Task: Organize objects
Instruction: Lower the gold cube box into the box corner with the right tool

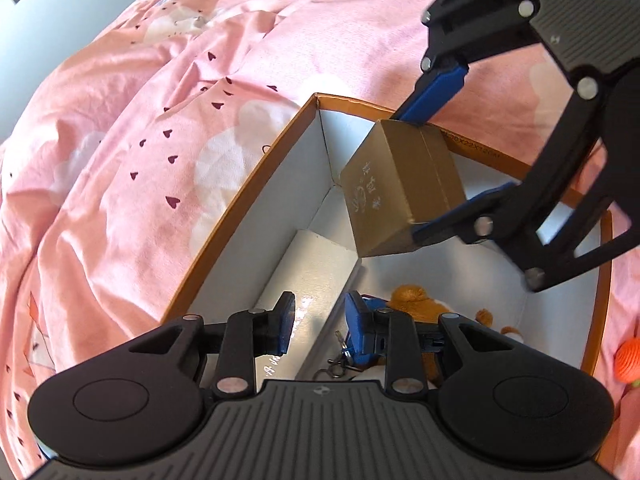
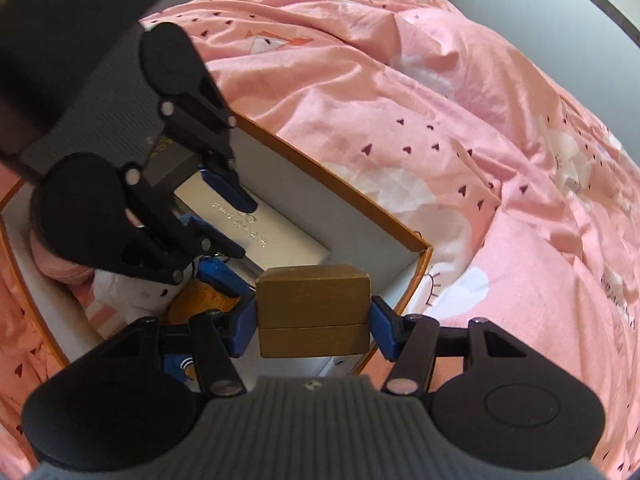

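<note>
The right gripper [image 2: 313, 318] has its jaws clamped on a small gold box [image 2: 313, 308], one blue pad on each short side. In the left wrist view the same box [image 1: 400, 188] hangs tilted above the far corner of an open orange carton [image 1: 240, 208] with white inner walls, not touching its floor. The box's front bears pale embossed characters too small to read.

The left gripper [image 1: 320, 320] sits low inside the carton, its jaws apart with nothing between them. Its body hides much of what lies under it: a long white box [image 1: 316, 268] runs along the left wall, its near end cut off by the gripper, and its silver lettering is illegible. To the right, a brown plush toy [image 1: 412, 296] is mostly covered, and a small metal keyring [image 1: 340, 360] shows just beside the right pad.

In the right wrist view the left gripper blocks the carton's left part; a white plush piece [image 2: 136, 284] and pink cloth [image 2: 60, 264] peek out below it.

The carton rests on a bed with a pink printed quilt [image 2: 460, 128]. An orange object [image 1: 628, 360] lies outside the carton at the frame's right edge, cut off.
</note>
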`<state>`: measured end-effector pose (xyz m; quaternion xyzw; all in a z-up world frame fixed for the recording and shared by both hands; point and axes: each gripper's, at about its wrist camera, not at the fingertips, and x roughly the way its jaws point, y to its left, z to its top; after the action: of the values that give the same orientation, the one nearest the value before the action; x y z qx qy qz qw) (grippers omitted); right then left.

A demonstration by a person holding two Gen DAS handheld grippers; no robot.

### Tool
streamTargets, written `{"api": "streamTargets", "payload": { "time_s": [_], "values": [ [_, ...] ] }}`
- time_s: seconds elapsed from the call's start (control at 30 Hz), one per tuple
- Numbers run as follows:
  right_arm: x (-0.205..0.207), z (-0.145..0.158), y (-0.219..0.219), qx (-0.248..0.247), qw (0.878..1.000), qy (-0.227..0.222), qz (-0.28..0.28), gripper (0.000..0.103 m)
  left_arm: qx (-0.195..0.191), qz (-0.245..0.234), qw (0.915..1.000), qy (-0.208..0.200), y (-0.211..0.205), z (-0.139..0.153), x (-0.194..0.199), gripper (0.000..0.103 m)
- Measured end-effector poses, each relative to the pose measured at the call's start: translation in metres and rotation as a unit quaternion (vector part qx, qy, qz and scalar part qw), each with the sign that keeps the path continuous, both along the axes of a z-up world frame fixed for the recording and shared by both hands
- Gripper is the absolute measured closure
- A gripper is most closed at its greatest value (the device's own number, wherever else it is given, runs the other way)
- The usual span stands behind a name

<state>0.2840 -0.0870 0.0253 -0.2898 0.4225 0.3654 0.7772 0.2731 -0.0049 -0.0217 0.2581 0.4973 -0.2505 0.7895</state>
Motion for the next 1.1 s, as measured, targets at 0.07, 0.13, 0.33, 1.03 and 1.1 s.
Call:
{"api": "streamTargets", "payload": {
  "time_s": [0.07,0.13,0.33,1.03,1.1],
  "values": [
    [0.005,-0.003,0.000,0.014,0.999,0.013,-0.046,0.042,-0.014,0.019,0.9997,0.011,0.002,-0.001,0.000,0.075],
    [0.007,-0.008,0.003,0.024,0.996,0.020,-0.087,0.042,-0.028,0.040,0.9984,0.028,0.007,-0.001,-0.005,0.085],
    [0.014,-0.021,0.015,0.028,0.991,-0.001,-0.131,0.042,-0.044,0.086,0.9940,0.051,0.026,0.000,-0.002,0.089],
    [0.026,-0.031,0.020,0.048,0.974,0.065,-0.210,0.042,-0.036,0.081,0.9953,0.038,0.022,-0.025,-0.007,0.089],
    [0.023,-0.032,0.023,0.026,0.978,0.070,-0.195,0.041,-0.033,0.078,0.9957,0.036,0.021,-0.024,-0.009,0.089]
  ]
}}
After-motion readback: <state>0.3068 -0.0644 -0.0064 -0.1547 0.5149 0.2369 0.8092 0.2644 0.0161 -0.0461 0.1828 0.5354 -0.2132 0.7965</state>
